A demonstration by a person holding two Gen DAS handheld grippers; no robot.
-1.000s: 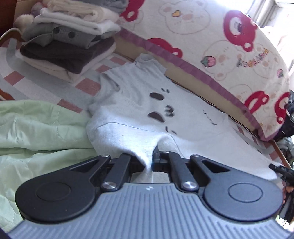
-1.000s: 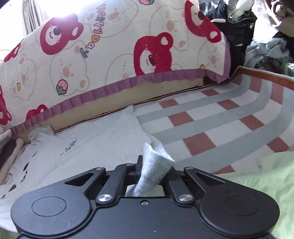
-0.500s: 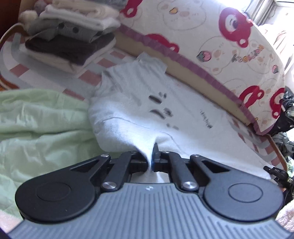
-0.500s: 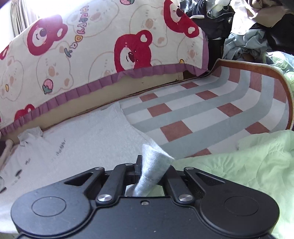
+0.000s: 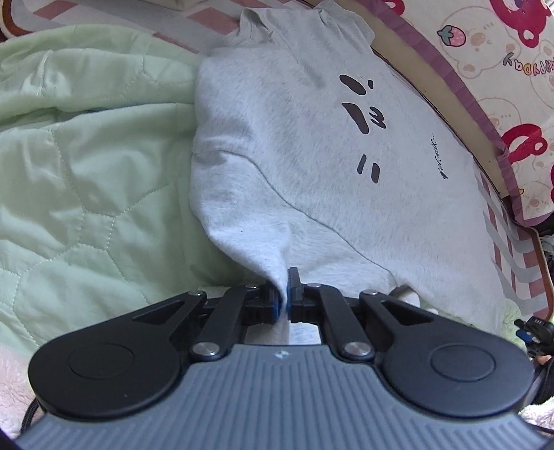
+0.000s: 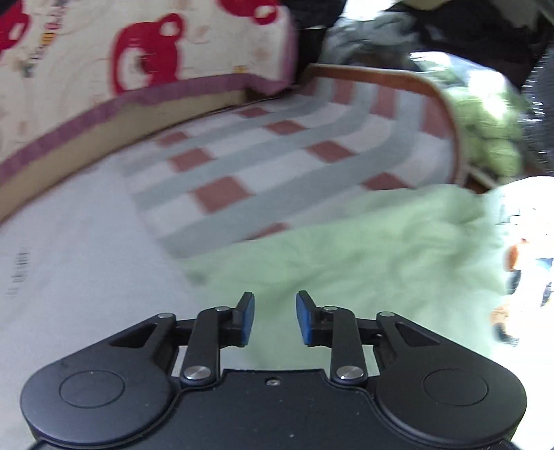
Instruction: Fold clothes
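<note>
The right claw (image 6: 274, 318) has let go of the grey fabric it pinched half a second ago; its blue-padded fingers (image 6: 247, 320) now stand apart with nothing between them, above the pale green quilt (image 6: 363, 249). The right wrist view is blurred, and the scene in it has shifted. The left claw (image 5: 284, 294) has kept its pinch on the grey shirt (image 5: 311, 145), and its camera now looks more steeply down on the garment than before, so the stack of folded clothes seen earlier is out of frame.

In the left wrist view the left claw is closed on a bunched edge of the grey shirt, the cloth rising in a small peak into the pads. The shirt lies spread front up on the bed, its dark printed marks (image 5: 360, 104) visible, its collar end at the top of the picture. Its left side lies against the green quilt (image 5: 86, 145); its right side runs near the purple-trimmed bear-print cover (image 5: 512, 69). The red, grey and white checked sheet (image 6: 270, 166) shows beyond the shirt in the right wrist view, with a blurred pile of dark clothes (image 6: 450, 31) behind it
</note>
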